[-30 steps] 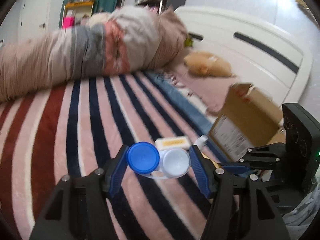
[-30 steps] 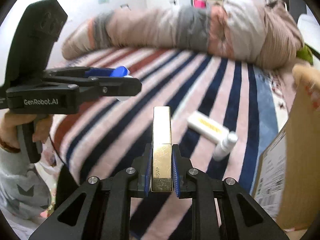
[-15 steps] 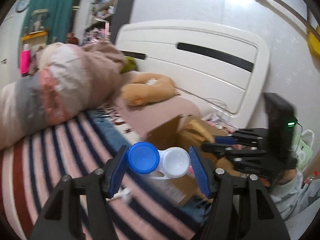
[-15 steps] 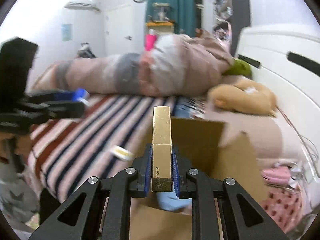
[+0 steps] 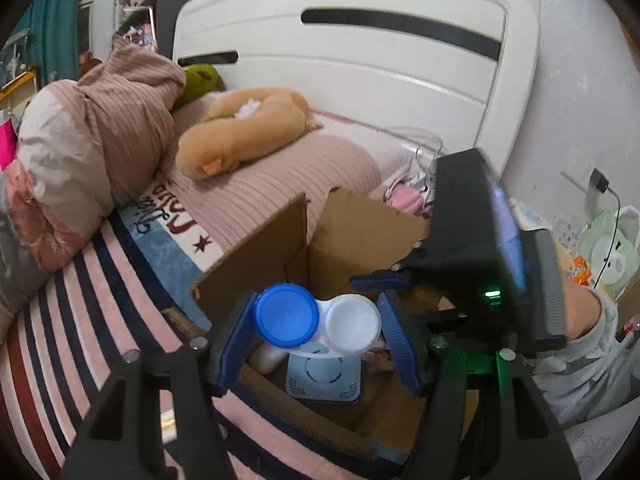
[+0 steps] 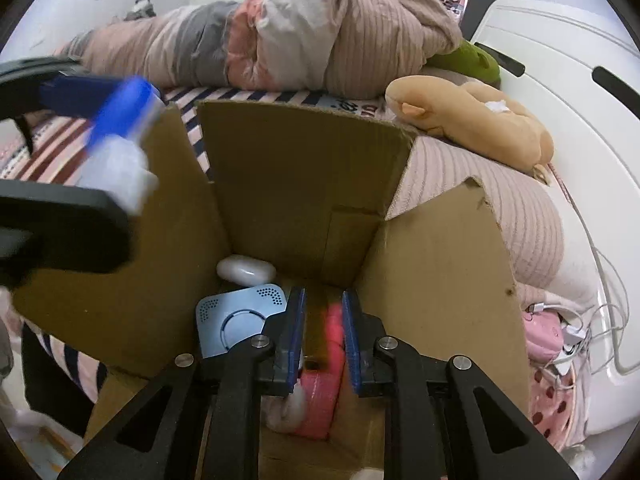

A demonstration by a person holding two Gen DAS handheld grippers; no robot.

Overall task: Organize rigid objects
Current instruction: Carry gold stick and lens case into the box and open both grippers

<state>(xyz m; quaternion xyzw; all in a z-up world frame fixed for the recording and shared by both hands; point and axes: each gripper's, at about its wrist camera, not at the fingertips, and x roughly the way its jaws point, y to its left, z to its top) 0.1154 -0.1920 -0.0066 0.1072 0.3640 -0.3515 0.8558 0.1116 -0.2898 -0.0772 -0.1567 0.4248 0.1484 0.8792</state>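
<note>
My left gripper (image 5: pixel 318 330) is shut on a contact lens case (image 5: pixel 316 320) with one blue cap and one white cap, held above the open cardboard box (image 5: pixel 256 256). It shows blurred at the left of the right wrist view (image 6: pixel 116 140). My right gripper (image 6: pixel 323 332) is inside the box (image 6: pixel 296 168), jaws a little apart with nothing between them. The gold bar it held is not visible. In the box lie a light blue square device (image 6: pixel 234 320), a white oval case (image 6: pixel 246 270) and a pink item (image 6: pixel 326 392).
The box stands on a striped bed cover (image 5: pixel 80 320). A rolled quilt (image 6: pixel 280 28), a tan plush toy (image 6: pixel 468 120) and a white headboard (image 5: pixel 360 48) lie behind. Cables and pink things (image 6: pixel 560 332) lie at the right. A small white-and-gold box (image 5: pixel 168 426) lies on the cover.
Both grippers moved right, from over the striped cover to the cardboard box. My right gripper went down into the box and let go of the gold bar. My left still holds the lens case.
</note>
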